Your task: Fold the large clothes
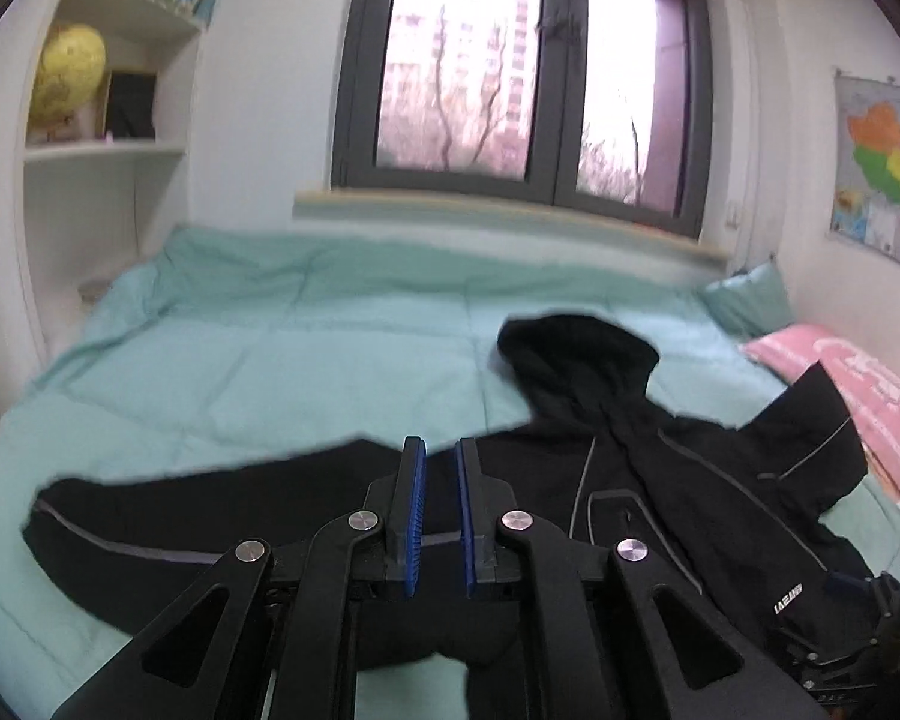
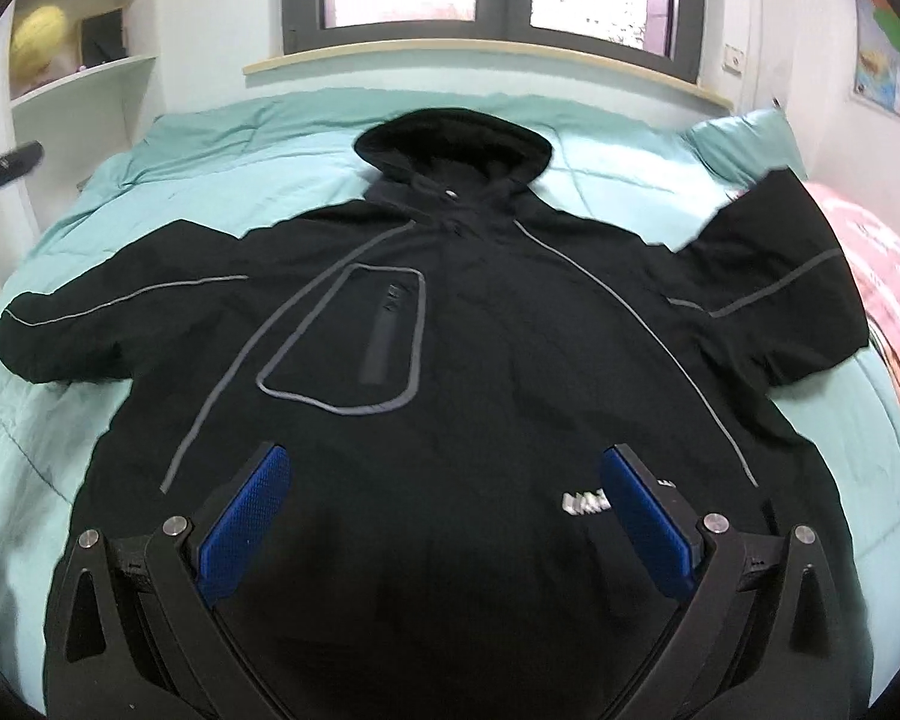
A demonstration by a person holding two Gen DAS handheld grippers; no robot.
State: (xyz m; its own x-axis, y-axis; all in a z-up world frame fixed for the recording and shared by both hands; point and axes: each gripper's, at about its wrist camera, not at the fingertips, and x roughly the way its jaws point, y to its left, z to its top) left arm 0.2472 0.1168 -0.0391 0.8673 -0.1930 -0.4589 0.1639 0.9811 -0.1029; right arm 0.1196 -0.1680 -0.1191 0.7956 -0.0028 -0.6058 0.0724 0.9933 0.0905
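Note:
A black hooded jacket point(image 2: 450, 312) with grey piping lies spread face up on the teal bed, hood point(image 2: 450, 138) toward the window, both sleeves out to the sides. My right gripper point(image 2: 444, 462) is wide open and empty, hovering over the jacket's lower front. In the left wrist view the jacket point(image 1: 660, 480) lies to the right, its left sleeve point(image 1: 168, 516) stretched across below my left gripper point(image 1: 440, 450). The left gripper's blue pads stand a narrow gap apart with nothing between them, above the sleeve.
The teal quilt point(image 1: 270, 348) covers the bed under a dark-framed window point(image 1: 510, 72). A pink pillow point(image 1: 852, 384) and a teal pillow point(image 2: 744, 144) lie at the right. White shelves with a yellow globe point(image 1: 69, 78) stand at the left. A map point(image 1: 882, 174) hangs on the right wall.

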